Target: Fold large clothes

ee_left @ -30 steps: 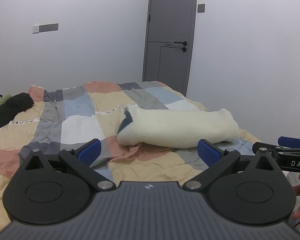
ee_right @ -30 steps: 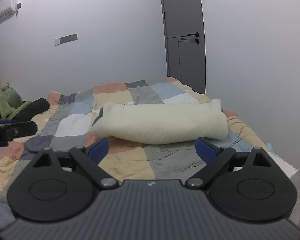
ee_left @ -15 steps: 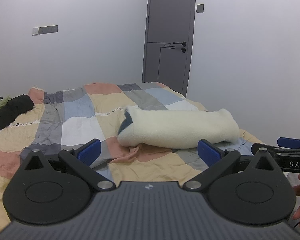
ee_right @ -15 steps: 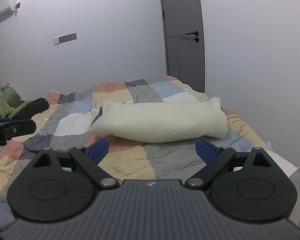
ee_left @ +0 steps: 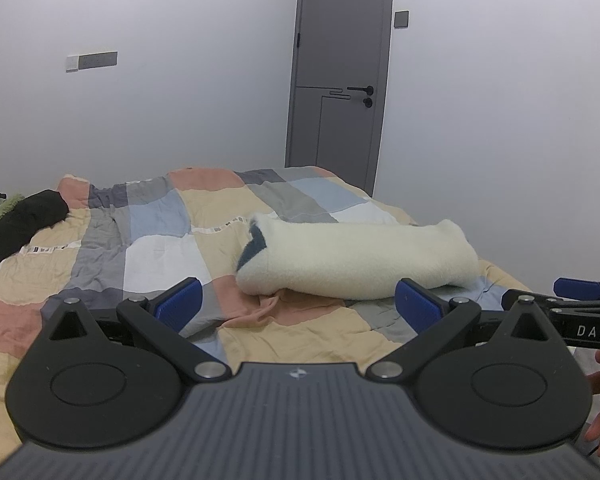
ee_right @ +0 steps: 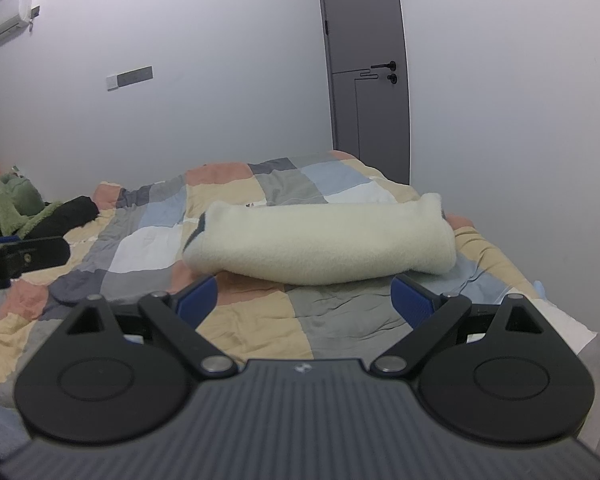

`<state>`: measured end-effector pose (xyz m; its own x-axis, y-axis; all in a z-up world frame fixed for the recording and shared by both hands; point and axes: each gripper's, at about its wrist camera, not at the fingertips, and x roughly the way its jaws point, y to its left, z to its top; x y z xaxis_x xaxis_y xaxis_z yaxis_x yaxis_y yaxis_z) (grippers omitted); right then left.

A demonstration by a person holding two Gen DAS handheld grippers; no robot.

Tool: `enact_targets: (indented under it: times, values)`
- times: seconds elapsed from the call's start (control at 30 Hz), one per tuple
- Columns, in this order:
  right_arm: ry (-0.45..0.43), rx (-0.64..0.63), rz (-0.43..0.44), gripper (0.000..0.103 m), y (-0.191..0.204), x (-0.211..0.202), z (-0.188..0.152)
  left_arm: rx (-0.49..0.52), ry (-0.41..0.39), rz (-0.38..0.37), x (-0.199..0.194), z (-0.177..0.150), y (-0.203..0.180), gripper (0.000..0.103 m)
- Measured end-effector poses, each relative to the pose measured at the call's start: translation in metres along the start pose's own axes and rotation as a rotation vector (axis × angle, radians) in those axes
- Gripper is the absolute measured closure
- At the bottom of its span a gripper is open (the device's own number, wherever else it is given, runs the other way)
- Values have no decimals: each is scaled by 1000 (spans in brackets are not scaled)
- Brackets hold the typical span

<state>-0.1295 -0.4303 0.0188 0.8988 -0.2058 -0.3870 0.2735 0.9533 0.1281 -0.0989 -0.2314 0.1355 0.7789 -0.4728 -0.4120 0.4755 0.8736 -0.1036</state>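
Almost nothing has changed: the fluffy white garment (ee_left: 356,258) lies folded in a thick bundle on the patchwork bed (ee_left: 148,256), just as before. Both the left gripper (ee_left: 298,306) and right gripper (ee_right: 304,300) still hover back, fingers wide apart, holding nothing. Folding looks finished.

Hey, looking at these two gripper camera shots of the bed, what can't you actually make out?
- Cream garment: its underside and inner folds, hidden by its own roll, both views.
- Green plush: cut off by the left edge, right wrist view.
- Near bed edge: hidden behind the left gripper and the right gripper.
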Motion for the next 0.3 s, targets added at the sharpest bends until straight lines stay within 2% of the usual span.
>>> enact_targets:
  times: [0.3]
  values:
    - [0, 1, -1, 8, 1, -1, -2, 2, -3, -1, -2, 2, 0, 0]
